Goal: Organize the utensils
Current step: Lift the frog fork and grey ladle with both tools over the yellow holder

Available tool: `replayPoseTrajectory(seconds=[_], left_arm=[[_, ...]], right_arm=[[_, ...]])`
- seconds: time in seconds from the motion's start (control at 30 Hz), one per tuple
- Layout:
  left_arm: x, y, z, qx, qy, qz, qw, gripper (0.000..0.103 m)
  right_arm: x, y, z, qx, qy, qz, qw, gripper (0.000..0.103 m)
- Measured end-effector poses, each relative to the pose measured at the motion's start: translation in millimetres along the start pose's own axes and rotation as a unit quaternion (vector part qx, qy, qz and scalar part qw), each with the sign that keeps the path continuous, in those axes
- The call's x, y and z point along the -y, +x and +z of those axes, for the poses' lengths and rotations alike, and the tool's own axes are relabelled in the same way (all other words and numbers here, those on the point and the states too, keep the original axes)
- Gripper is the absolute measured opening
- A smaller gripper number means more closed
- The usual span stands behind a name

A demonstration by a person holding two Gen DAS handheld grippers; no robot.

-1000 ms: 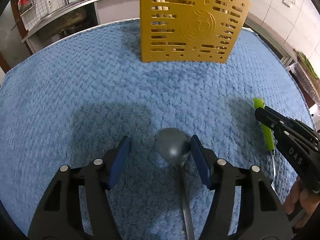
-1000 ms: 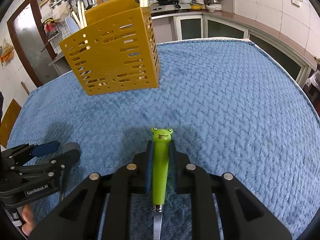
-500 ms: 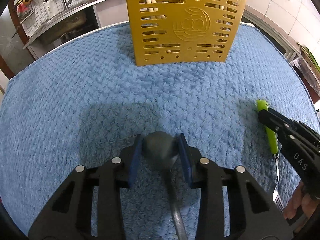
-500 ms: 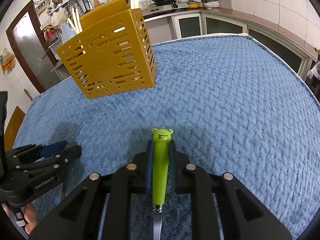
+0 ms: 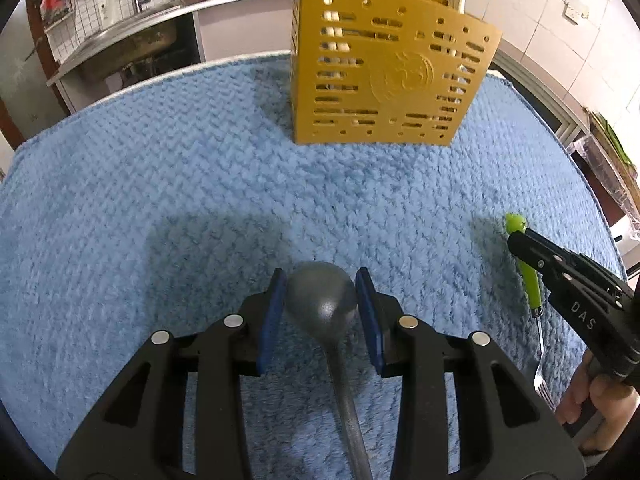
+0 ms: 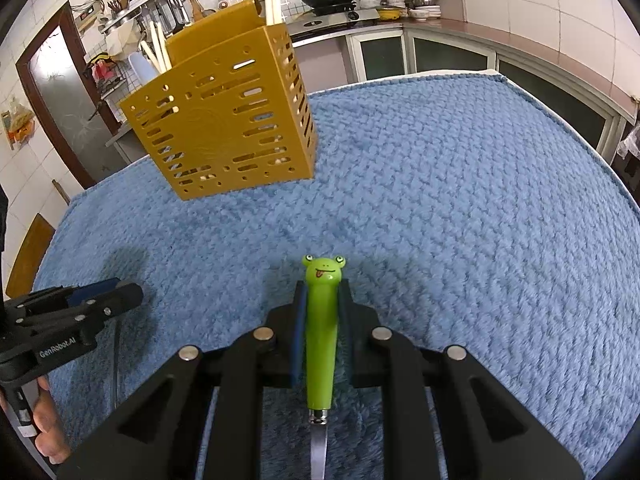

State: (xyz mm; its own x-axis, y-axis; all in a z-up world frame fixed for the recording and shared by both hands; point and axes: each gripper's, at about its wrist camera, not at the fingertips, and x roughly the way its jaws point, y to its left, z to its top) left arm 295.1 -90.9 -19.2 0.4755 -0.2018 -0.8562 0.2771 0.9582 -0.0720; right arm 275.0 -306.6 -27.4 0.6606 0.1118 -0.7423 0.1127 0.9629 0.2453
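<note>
Now your left gripper has just clenched the spoon; your right gripper grasps the fork. Next, carry both to the holder.

2 black grippers, blue pads, silver screws, white "GenRobot.AI" and "DAS" lettering

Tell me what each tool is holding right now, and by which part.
The left tool grips a grey spoon by its bowl. The right tool grips a green fork by its frog-headed handle.
</note>
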Motion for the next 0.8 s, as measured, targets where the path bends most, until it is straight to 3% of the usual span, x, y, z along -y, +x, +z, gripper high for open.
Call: replayPoseTrajectory(seconds=[0.3, 0.57, 0.8], left_arm=[[1.7, -40.7, 4.9, 0.061, 0.017, -0.007, 0.998, 0.034], [4.2, -84.4, 7.9, 0.137, 0.033, 0.002, 0.99, 0.034], [-4.0, -100.4, 16.7, 0.182, 0.02, -0.013, 0.9831, 0.035]], right_arm=[[-10.1, -32.8, 3.6, 0.042, -0.015, 0.002, 0.999, 0.016], [-16.5, -61.6, 10.5, 0.086, -0.024, 0.007, 0.996, 0.016], [-17.0, -80.9, 21.1, 0.113, -0.026, 0.01, 0.993, 0.016]])
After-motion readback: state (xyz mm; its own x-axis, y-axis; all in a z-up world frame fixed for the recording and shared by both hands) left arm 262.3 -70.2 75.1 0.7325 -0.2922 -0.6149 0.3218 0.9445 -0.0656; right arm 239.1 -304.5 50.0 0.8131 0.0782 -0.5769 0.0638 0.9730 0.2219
